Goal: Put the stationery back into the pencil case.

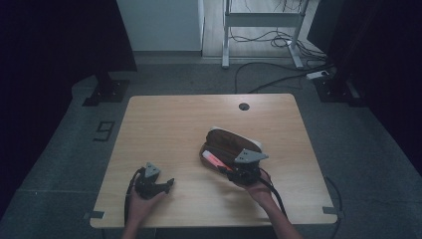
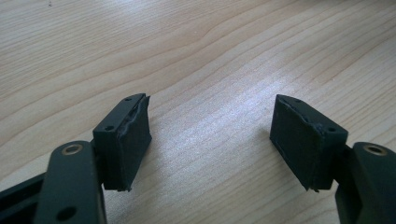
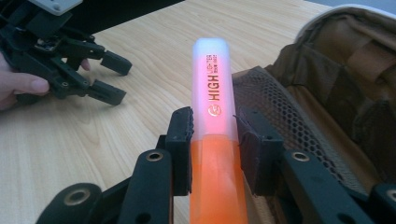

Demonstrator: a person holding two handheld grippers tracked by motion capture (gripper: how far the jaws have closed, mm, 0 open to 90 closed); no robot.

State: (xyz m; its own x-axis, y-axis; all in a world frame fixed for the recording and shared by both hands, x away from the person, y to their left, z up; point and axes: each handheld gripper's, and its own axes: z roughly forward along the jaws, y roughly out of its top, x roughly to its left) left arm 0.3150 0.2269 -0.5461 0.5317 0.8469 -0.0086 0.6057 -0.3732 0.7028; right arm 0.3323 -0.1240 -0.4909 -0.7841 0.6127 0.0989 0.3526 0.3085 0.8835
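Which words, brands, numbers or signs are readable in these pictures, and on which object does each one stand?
"HIGH", in orange capitals along the translucent cap of the orange highlighter pen, which the right gripper holds between its jaws.
"LIGHTER", in smaller letters beside it on the same cap, only faintly legible.
A further tiny line of print under "LIGHTER" is too small to read.
A round orange logo beside the "H" is too blurred to identify.
The brown fabric pencil case carries no readable text.

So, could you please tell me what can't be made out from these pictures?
- Pencil case contents: in the high view too dark and small; in the right gripper view its mesh pocket and shadow hide them.
- Highlighter lower end: cut off by the bottom edge of the right gripper view.
- Small print under "HIGH" on the highlighter: too tiny to read.
- Right gripper fingers: blurred by dimness in the high view.
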